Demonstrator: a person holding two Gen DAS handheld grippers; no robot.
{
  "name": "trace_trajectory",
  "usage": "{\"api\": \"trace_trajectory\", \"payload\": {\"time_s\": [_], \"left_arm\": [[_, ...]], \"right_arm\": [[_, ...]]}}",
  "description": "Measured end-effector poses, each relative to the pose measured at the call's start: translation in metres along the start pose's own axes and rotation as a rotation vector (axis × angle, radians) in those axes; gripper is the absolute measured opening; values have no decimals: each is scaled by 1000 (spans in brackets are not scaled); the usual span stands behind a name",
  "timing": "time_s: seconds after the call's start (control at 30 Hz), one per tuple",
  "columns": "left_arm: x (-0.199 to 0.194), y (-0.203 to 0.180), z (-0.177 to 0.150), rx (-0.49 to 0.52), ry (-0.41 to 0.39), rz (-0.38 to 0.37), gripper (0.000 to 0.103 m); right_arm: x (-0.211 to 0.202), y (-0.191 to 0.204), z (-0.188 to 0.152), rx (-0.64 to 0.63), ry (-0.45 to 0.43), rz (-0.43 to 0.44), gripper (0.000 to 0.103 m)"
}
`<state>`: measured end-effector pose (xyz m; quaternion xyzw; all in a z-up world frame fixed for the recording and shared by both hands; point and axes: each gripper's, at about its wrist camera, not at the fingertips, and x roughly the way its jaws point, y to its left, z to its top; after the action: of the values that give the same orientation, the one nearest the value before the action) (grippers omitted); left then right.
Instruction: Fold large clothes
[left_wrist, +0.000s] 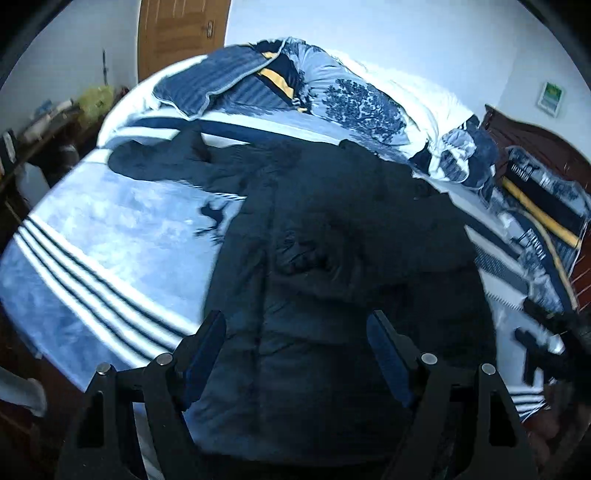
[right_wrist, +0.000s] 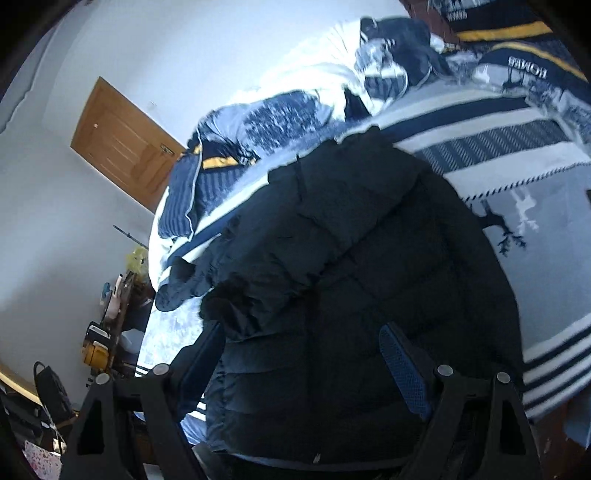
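Observation:
A large dark navy puffer jacket (left_wrist: 343, 236) lies spread on the bed (left_wrist: 110, 229), one sleeve stretched toward the far left. My left gripper (left_wrist: 295, 332) is open and empty, hovering above the jacket's near hem. In the right wrist view the same jacket (right_wrist: 351, 258) fills the middle, with a sleeve lying folded across its body. My right gripper (right_wrist: 303, 343) is open above the jacket's near edge, with nothing between its fingers. The right gripper also shows in the left wrist view (left_wrist: 546, 339) at the far right, blurred.
The bed has a blue and white striped blanket. Crumpled bedding and pillows (left_wrist: 295, 85) are piled at the far side. A wooden headboard (left_wrist: 535, 147) is at the right, a cluttered desk (left_wrist: 44, 125) at the left, and a wooden door (left_wrist: 181, 33) behind.

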<state>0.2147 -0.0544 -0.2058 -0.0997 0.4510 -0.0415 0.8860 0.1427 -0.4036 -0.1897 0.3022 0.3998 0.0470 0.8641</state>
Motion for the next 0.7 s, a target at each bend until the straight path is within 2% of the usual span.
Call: {"api": "trace_trajectory", "payload": {"time_s": [0.13, 0.2, 0.27, 0.33, 0.4, 0.43, 0.47, 0.5, 0.53, 0.57, 0.63, 0.7], "left_arm": [[48, -10, 27, -32, 51, -89, 79], [77, -17, 36, -52, 106, -121, 79], [99, -20, 38, -74, 151, -160, 79], [118, -18, 36, -111, 180, -170, 78], [129, -5, 34, -175, 168, -128, 54], [132, 7, 34, -215, 160, -131, 27], [135, 16, 35, -242, 159, -148, 10], [135, 25, 36, -260, 156, -158, 10], [132, 34, 39, -270, 131, -161, 8], [128, 37, 43, -264, 113, -170, 7], [111, 40, 55, -233, 53, -234, 7], [100, 39, 64, -209, 18, -230, 7]], "right_arm": [[54, -30, 30, 44, 82, 27, 87], [80, -48, 49, 91, 109, 31, 86], [108, -72, 73, 166, 123, 24, 85], [131, -94, 93, 235, 131, 25, 80], [153, -112, 110, 273, 143, 4, 69], [165, -121, 118, 295, 148, -10, 61], [176, -129, 125, 314, 155, -11, 53], [183, -137, 129, 331, 156, -14, 46], [189, -143, 133, 345, 150, -12, 31], [193, -145, 138, 334, 146, -10, 21], [195, -142, 145, 286, 137, -39, 4], [184, -130, 149, 240, 97, -36, 4]]}}
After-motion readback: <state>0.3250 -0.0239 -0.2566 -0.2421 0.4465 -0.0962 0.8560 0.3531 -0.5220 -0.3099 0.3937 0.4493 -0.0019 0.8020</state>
